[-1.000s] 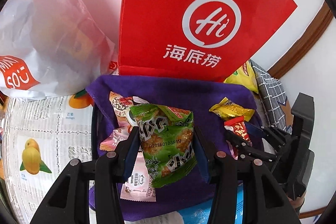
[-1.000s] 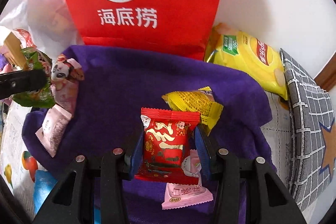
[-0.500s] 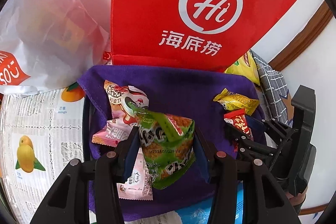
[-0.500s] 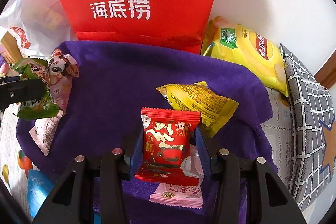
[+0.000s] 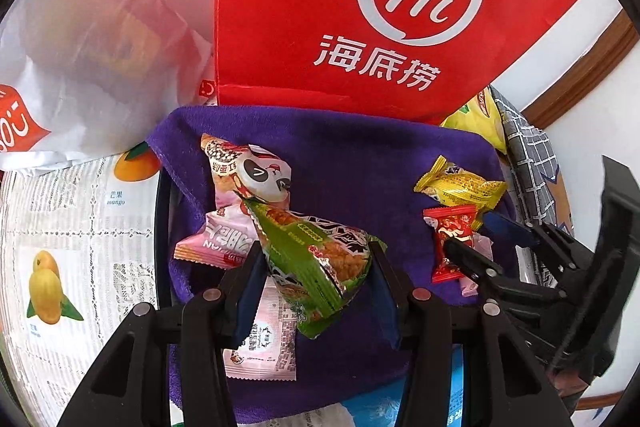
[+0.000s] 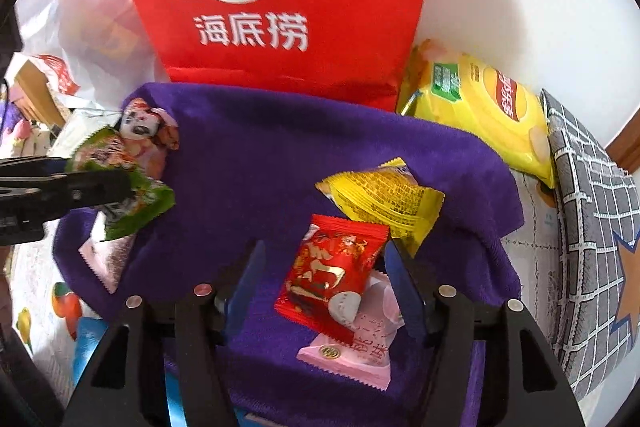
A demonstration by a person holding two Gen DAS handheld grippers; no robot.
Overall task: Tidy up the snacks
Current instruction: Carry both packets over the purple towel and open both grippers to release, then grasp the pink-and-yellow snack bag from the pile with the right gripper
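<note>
Left wrist — left gripper (image 5: pixel 316 269) pinching green packet (image 5: pixel 316 263), right gripper (image 6: pixel 322 275) spread — red packet (image 6: pixel 332 277) loose.

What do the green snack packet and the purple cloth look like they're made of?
Green snack packet: likely thin plastic or foil film; glossy, with creases and glints. Purple cloth: looks like soft, matte, towel-like fabric, with a fuzzy nap and draped folds.

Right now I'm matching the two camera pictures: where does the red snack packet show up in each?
Left wrist view: red snack packet at right of centre, by the right hand-held gripper.
Right wrist view: red snack packet, low centre, between open fingers.
Shared landmark: yellow snack packet just behind it.
</note>
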